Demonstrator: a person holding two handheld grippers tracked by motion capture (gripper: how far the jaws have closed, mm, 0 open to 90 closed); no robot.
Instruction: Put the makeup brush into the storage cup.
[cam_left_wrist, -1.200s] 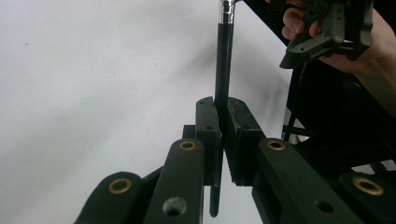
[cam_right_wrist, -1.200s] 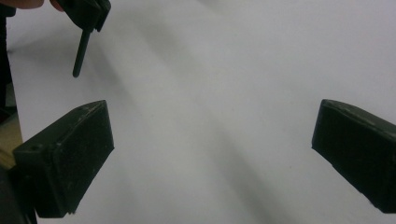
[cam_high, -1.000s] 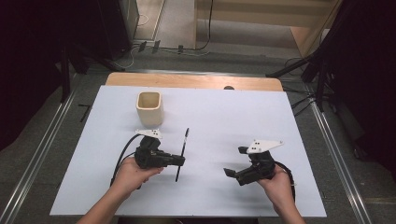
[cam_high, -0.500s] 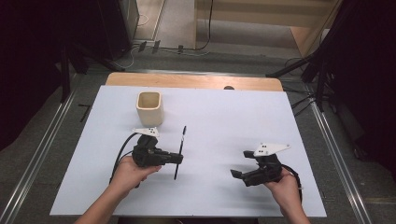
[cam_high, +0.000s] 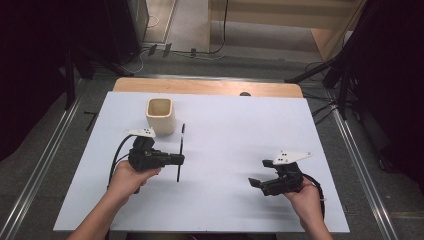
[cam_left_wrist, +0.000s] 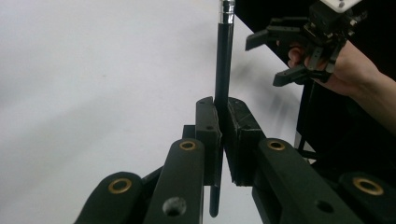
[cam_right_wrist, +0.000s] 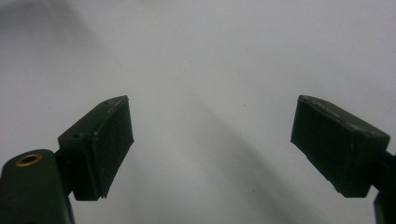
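Two grippers over white table (cam_high: 225, 130): left gripper (cam_high: 181, 160) clamped on black pen (cam_high: 180, 150), just right of beige cup (cam_high: 160, 115); right gripper (cam_high: 253, 183) spread wide, empty. Left gripper view: pen (cam_left_wrist: 223, 70) pinched upright between pads. Right gripper view: pads (cam_right_wrist: 100, 144) apart over bare table.
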